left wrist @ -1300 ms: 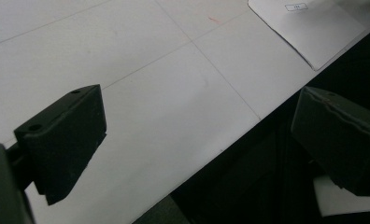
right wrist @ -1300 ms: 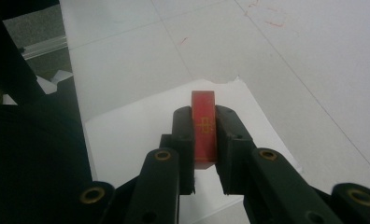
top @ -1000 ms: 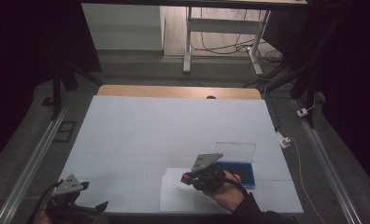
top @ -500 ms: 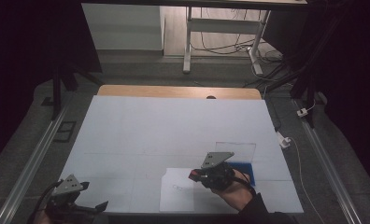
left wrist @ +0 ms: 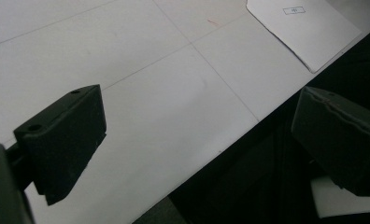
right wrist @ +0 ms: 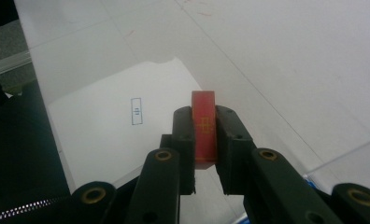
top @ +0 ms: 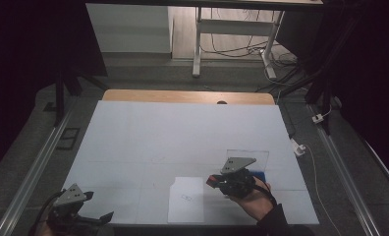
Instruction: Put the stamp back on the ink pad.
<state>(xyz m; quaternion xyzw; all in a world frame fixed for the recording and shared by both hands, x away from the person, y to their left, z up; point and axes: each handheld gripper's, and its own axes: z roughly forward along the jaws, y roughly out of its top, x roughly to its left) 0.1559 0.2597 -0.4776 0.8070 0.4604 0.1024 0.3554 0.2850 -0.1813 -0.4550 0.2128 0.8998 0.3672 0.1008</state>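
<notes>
1. Right tool (top: 216, 181) / (right wrist: 204, 135): jaws clamped tight on a small red block (right wrist: 204, 128) w/ a faint yellow mark on its face; block stands on end between the pads, top poking above them. In high view its red end (top: 212, 180) shows at the tool's left tip.
2. Block is off the tabletop, carried low just right of the white paper sheet (top: 186, 199), which has a small printed box (right wrist: 136, 111) near its middle.
3. Left tool (top: 92, 222) / (left wrist: 197, 140): jaws wide apart, nothing between them; hangs at near-left tabletop edge, well apart from sheet.
4. Progress (judgement): pick-up done, block secured. Left to do: prob. bring block over the sheet, maybe to the printed box, and set it down. Not yet over the box.
5. Blue item (top: 257, 175) + clear plastic sheet (top: 249, 157) just behind right hand (top: 251, 199); what the blue item is – can't tell, mostly hidden.
6. Surface: tabletop (top: 182, 132) covered in white, thin seam lines, few faint red marks; bare wood strip at far edge.
7. Room: dim, dark at sides; grey floor, metal rails along both tabletop sides, white desk legs and cables at the back.
</notes>
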